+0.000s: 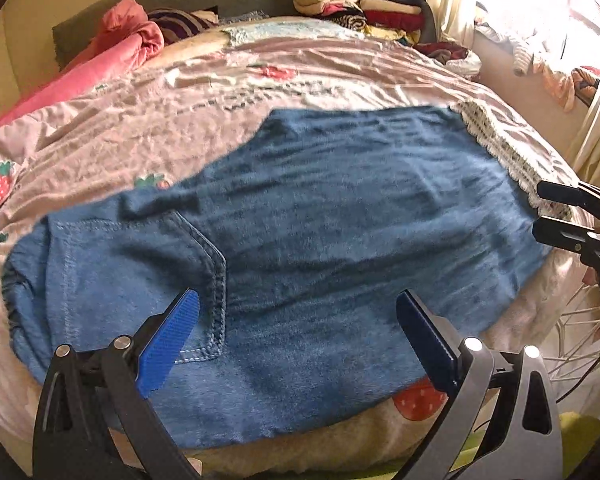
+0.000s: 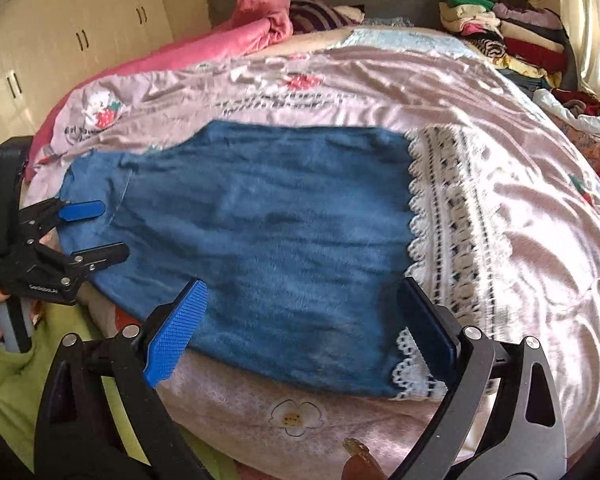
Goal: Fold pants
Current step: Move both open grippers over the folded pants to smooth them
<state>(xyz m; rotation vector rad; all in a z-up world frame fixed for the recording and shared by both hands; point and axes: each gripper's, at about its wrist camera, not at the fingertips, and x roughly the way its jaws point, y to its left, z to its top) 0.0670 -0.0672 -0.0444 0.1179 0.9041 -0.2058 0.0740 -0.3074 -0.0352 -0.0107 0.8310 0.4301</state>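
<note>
While the blue pants lie flat on the pink bedspread, their lace hem at 3 o'clock, the left gripper and the right gripper are both wide open over the near edge. Bare bedspread lies toward 12 o'clock.

The right gripper is cut off at the right edge of the left wrist view, only its fingertips showing. The pants look smeared with blur, their near hem hidden behind the left gripper. Upper right, the window is washed out. The clothes pile is too jumbled to sort.
</note>
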